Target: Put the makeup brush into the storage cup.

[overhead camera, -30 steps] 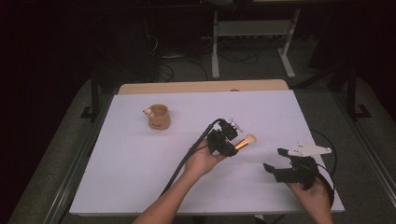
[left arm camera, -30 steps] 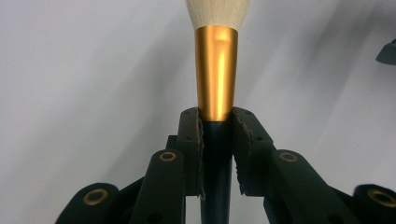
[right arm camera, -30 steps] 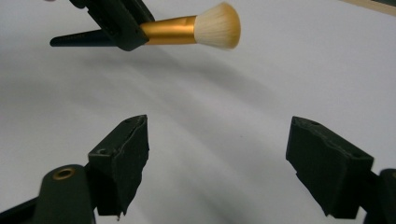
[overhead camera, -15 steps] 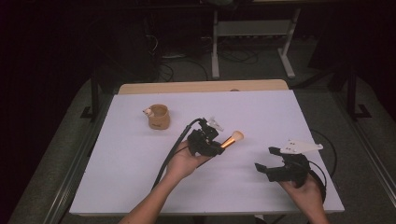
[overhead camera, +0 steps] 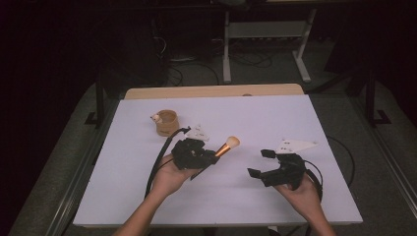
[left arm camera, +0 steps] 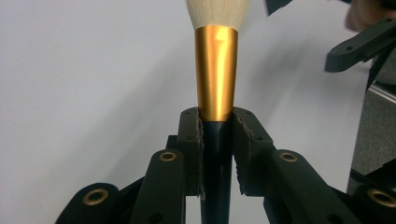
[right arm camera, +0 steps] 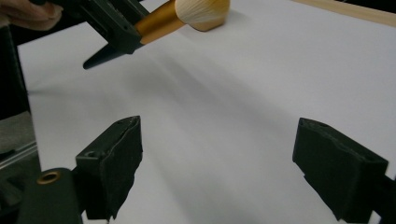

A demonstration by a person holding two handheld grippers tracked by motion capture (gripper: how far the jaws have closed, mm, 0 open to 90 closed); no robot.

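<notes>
Dim lab, white-topped table point(overhead camera: 147, 196), trailing floor cables point(overhead camera: 196, 73), metal stand point(overhead camera: 265, 34)

Taking the wooden cup point(overhead camera: 167, 122) as my reference on the table point(overhead camera: 255, 118): the left gripper point(overhead camera: 209, 158) sits nearer me and just to the cup's right, with the makeup brush point(overhead camera: 227, 145) clamped between its jaws, bristle end pointing right and away. The right gripper point(overhead camera: 260, 163) lies well to the cup's right, beyond the brush, nearer my edge, nothing between its jaws.
</notes>
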